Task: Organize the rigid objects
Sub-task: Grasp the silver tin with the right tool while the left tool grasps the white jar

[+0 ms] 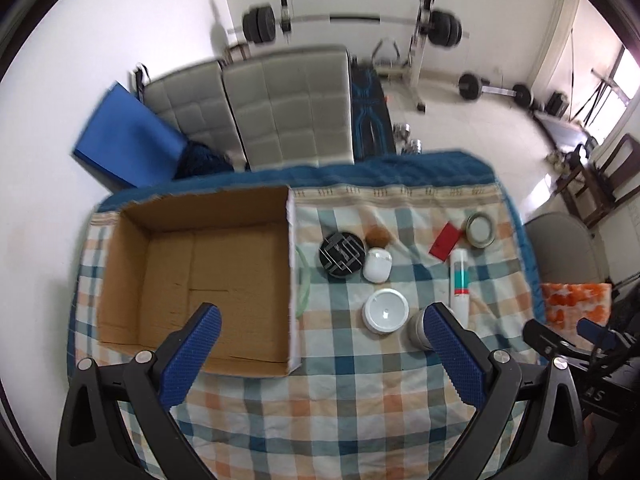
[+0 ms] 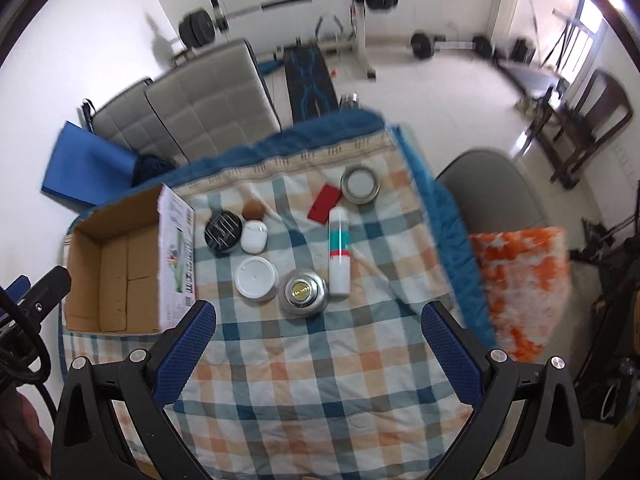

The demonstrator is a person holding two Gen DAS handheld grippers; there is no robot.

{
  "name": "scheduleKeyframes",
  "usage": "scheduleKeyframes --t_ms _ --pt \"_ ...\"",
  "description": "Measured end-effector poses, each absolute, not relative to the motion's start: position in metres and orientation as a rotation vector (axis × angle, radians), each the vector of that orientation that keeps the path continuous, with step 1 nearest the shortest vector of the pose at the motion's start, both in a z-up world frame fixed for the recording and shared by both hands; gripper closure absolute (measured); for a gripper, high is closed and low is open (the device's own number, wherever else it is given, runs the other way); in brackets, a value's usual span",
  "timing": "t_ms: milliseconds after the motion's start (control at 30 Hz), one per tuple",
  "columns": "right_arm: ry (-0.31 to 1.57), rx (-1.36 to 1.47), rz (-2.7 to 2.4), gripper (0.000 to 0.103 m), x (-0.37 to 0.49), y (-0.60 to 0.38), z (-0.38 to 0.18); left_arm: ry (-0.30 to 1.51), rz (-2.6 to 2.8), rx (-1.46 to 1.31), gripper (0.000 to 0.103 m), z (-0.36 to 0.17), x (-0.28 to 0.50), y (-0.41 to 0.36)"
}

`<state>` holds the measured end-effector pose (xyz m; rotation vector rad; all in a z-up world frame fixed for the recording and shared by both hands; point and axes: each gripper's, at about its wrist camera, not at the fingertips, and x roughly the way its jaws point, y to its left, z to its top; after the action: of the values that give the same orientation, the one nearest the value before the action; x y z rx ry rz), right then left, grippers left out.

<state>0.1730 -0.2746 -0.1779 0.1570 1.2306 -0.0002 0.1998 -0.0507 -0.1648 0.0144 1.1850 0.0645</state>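
both grippers, left gripper (image 1: pixel 320 332) and right gripper (image 2: pixel 318 328), hang spread wide and empty above the checked cloth (image 2: pixel 320 380). just ahead of the right one sit a metal tin (image 2: pixel 303 292), white jar (image 2: pixel 256 278) and white tube (image 2: pixel 339 250); the empty cardboard box (image 1: pixel 200 276) lies left of them.

White walls and a pale tiled floor (image 2: pixel 420 92); a barbell rack (image 1: pixel 424 32) stands behind the grey padded bench (image 1: pixel 288 108) (a blue mat (image 1: pixel 128 140) leans left of it), window (image 2: pixel 592 28) far right
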Motion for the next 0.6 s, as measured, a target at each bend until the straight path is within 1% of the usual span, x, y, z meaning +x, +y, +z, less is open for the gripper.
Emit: scheduleKeyframes --t_ms 100,167,200,267,333,500,567,600 --pt "1.365 0.205 -0.02 0.001 0.213 -0.283 -0.244 1.273 0.077 0.033 0.0 -0.212 0.224 -0.061" --pt "1.419 0.238 -0.011 0.002 0.235 -0.284 -0.284 1.336 0.091 0.031 0.0 -0.243 0.238 -0.064" --pt "1.458 0.25 -0.009 0.008 0.243 -0.283 -0.305 1.357 0.097 0.033 0.0 -0.253 0.242 -0.065" --pt "1.551 0.329 0.014 0.015 0.255 -0.282 -0.347 1.41 0.118 0.059 0.0 -0.277 0.249 -0.066" --pt "1.62 0.391 0.028 0.015 0.263 -0.278 -0.378 1.435 0.143 0.083 0.0 -0.293 0.255 -0.065" --pt "1.715 0.442 0.018 0.018 0.267 -0.262 -0.423 1.46 0.184 0.117 0.0 -0.308 0.261 -0.058" --pt "1.742 0.445 0.003 0.024 0.267 -0.255 -0.438 1.467 0.184 0.12 0.0 -0.311 0.261 -0.056" --pt "1.747 0.428 -0.01 0.025 0.269 -0.252 -0.443 1.469 0.183 0.122 0.0 -0.311 0.262 -0.057"
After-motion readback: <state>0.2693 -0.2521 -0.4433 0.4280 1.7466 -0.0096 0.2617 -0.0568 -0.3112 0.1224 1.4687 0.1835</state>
